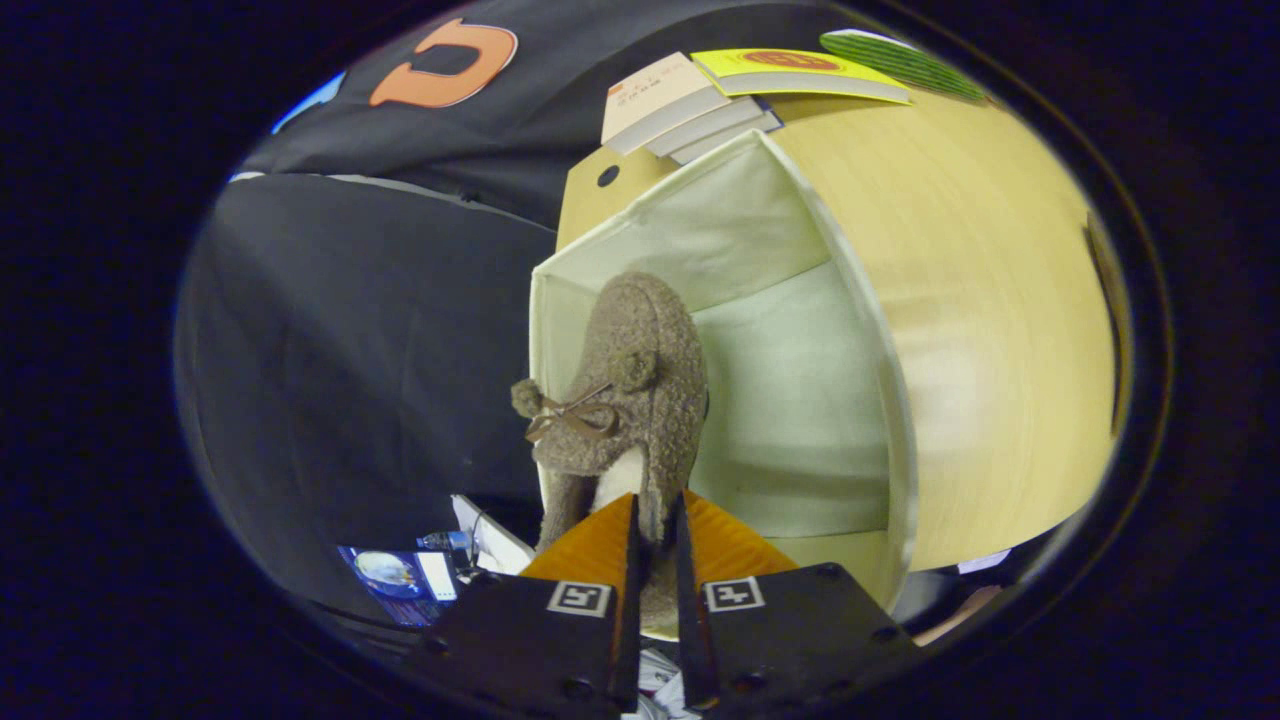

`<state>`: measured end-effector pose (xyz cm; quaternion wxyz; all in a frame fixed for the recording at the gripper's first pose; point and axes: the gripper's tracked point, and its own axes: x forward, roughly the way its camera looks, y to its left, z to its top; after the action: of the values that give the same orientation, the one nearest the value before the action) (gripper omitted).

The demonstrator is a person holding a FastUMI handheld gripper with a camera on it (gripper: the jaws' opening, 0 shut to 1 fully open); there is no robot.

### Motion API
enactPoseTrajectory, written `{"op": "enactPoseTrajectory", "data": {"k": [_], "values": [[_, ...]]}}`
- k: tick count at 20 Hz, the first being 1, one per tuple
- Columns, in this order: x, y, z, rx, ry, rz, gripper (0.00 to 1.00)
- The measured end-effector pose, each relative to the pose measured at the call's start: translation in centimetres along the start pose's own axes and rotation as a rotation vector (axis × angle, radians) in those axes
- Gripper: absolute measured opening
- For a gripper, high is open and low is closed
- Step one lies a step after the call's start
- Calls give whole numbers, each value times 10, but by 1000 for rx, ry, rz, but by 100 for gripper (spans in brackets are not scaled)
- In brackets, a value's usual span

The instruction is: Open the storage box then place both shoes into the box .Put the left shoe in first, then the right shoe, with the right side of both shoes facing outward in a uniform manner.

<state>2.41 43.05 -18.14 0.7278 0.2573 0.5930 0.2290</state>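
A fuzzy brown shoe (pixel 625 400) with a small bow and pompoms hangs just ahead of my fingers, toe pointing away. My gripper (pixel 655 520) is shut on the shoe's heel rim, both fingers pressing its edge. The shoe sits over the open mouth of the storage box (pixel 800 400), a pale fabric-lined box set in a light wooden cabinet (pixel 980 330). The shoe is against the box's near left wall; the box's inside to the right of the shoe looks bare. A second shoe is hidden from me.
Several books (pixel 700 100) lie stacked on the wooden top beyond the box, one with a yellow cover (pixel 800 72). Dark cloth (pixel 360 350) hangs to the left of the box. Small items, including a bottle (pixel 445 542), lie low beside the left finger.
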Motion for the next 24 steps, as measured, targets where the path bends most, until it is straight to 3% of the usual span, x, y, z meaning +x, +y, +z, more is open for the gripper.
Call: {"op": "enactPoseTrajectory", "data": {"k": [2, 5, 7, 8, 12, 16, 19, 24], "values": [[-4, 5, 7, -21, -10, 26, 44], [-14, 15, 18, -116, -79, 53, 64], [-30, 18, 21, -186, -123, 46, 76], [-41, 17, 26, -232, -164, 21, 86], [-105, 8, 71, -496, -429, -120, 90], [-194, -20, 83, -652, -588, -258, 93], [-253, -73, 82, -638, -624, -348, 94], [-312, -169, 93, -557, -615, -440, 94]]}}
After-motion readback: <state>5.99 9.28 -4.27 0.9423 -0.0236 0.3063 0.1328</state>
